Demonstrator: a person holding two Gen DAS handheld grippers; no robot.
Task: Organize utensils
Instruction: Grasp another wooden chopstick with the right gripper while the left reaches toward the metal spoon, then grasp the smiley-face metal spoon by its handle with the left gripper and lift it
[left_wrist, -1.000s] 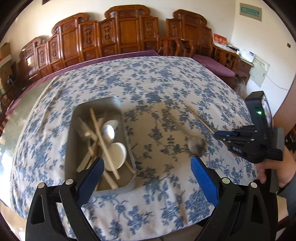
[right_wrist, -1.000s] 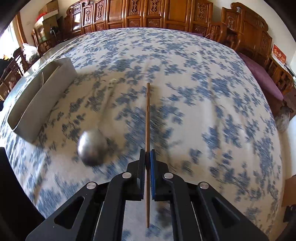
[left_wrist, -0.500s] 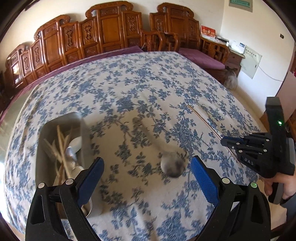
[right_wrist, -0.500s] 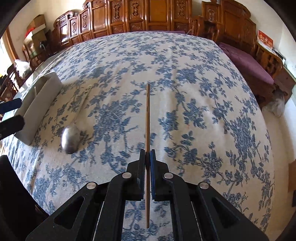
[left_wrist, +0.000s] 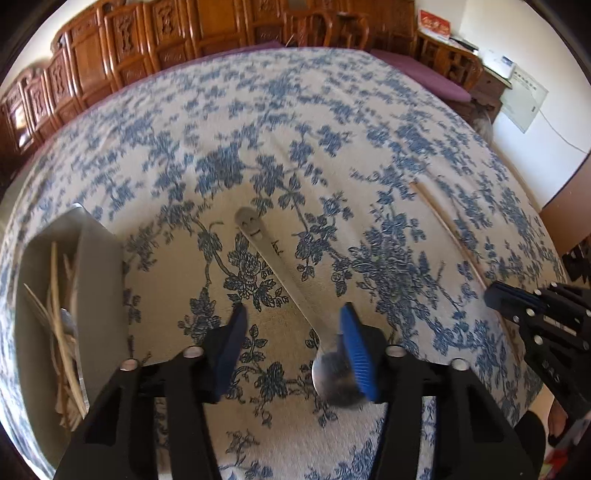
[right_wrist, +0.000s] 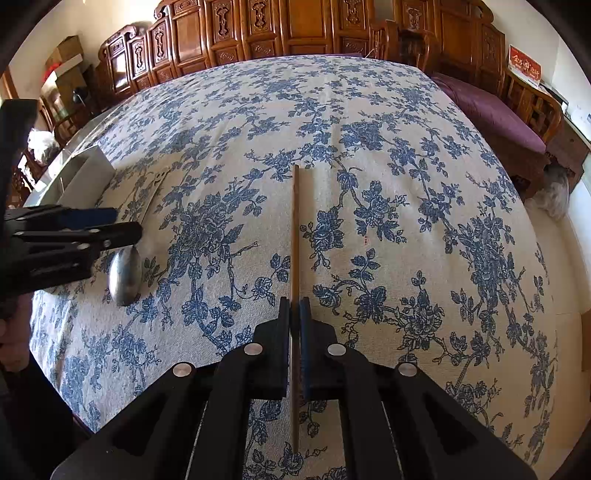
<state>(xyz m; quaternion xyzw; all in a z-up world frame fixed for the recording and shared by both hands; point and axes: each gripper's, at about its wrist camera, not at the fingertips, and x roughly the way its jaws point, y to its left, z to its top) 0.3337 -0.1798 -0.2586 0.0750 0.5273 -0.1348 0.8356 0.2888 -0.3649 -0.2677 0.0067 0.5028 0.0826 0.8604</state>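
Spoon (left_wrist: 295, 295), steel with a smiley-stamped handle, lies between the closing left claw's (left_wrist: 291, 354) jaws; right claw (right_wrist: 294, 314) grips a chopstick (right_wrist: 294, 229).

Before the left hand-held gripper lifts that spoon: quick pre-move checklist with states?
1. Silver metal spoon between the left hand-held gripper fingers: ok, handle neck runs through the gap.
2. Pads pressing on the spoon: not ok, jaws closing, left pad clear of it; contact at the right pad cannot tell, blurred.
3. Spoon flat on the blue floral tablecloth: ok.
4. Right hand-held gripper shut on the thin wooden chopstick: ok.
5. Grey metal tray within view, with room: ok, it holds chopsticks and cutlery along one side.
6. Grippers clear of each other: ok, apart.
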